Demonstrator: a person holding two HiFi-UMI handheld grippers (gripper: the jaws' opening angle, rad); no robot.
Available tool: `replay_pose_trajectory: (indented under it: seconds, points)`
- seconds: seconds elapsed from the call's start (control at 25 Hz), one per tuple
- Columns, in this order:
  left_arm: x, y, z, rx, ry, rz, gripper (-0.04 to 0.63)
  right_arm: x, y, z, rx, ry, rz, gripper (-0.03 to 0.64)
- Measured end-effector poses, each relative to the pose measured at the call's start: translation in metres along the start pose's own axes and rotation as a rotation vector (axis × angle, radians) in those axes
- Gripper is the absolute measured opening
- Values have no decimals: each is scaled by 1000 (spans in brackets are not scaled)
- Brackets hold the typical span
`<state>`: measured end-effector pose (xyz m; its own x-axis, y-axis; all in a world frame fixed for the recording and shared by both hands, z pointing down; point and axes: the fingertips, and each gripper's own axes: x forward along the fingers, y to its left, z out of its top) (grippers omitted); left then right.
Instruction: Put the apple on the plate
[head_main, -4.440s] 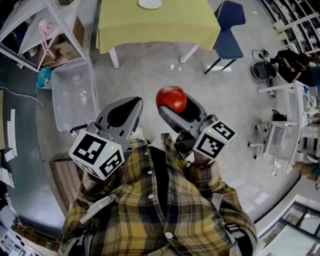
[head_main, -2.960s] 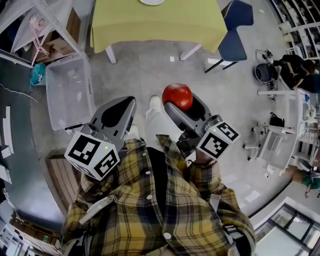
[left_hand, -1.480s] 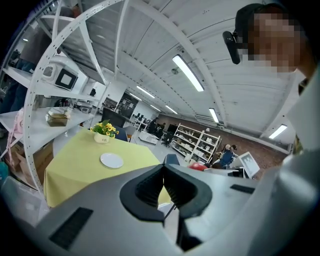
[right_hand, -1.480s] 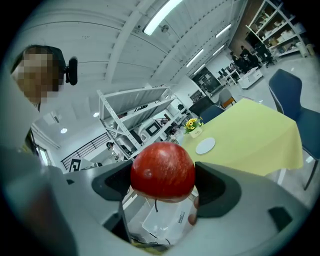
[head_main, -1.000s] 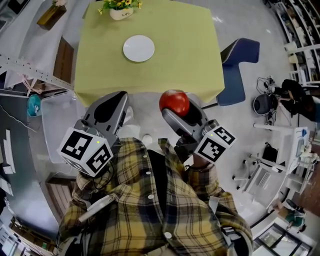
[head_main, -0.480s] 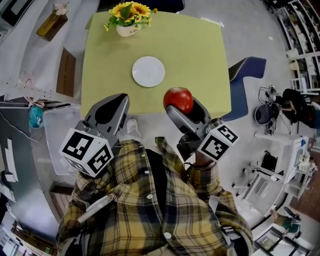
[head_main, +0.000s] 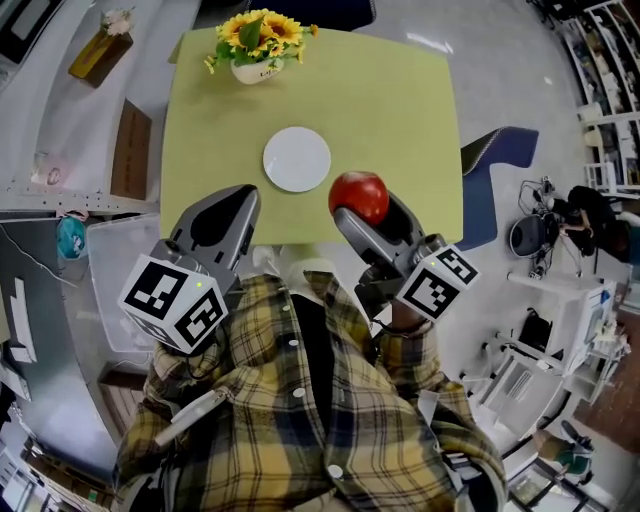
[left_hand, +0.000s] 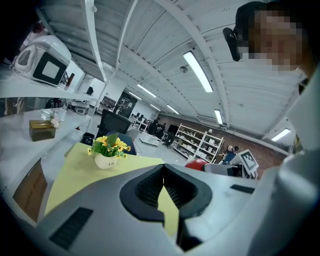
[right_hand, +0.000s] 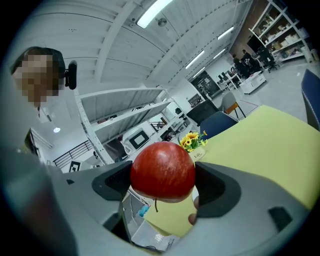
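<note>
Head view shows the apple (head_main: 358, 192) pinched between the jaws of my right gripper (head_main: 362, 206), held in the air over the near edge of the yellow table (head_main: 410, 110). The white plate (head_main: 297, 159) lies on the table just beside it, at about ten o'clock from the apple. In the right gripper view, both jaws press on the apple's flanks, with the stalk hanging down and nothing else between them. My left gripper (head_main: 222, 215) hangs at about seven o'clock from the plate, off the near table edge, its jaws pressed together on nothing. A pot of sunflowers (head_main: 256, 40) stands at eleven o'clock beyond the plate, well apart from it.

I judge this the tail of the carry, with the apple not yet on the plate. Next I'd shift the right gripper toward ten o'clock until the apple is over the plate's middle and lower it to contact. Then I'd ease the jaws apart slowly so the apple doesn't roll off.
</note>
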<state>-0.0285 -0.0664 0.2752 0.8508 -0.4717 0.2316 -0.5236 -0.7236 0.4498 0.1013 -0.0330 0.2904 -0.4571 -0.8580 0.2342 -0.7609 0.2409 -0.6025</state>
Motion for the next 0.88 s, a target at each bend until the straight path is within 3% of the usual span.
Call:
replay_pose_trajectory:
  seconds: [0.44,0.88]
  points:
    - [42,8,28,-21,-40,129,8,36,-43,50,-8,87,111,376]
    - [56,14,35,-49,-61,212,8,63,-47,55,-41,182,203,376]
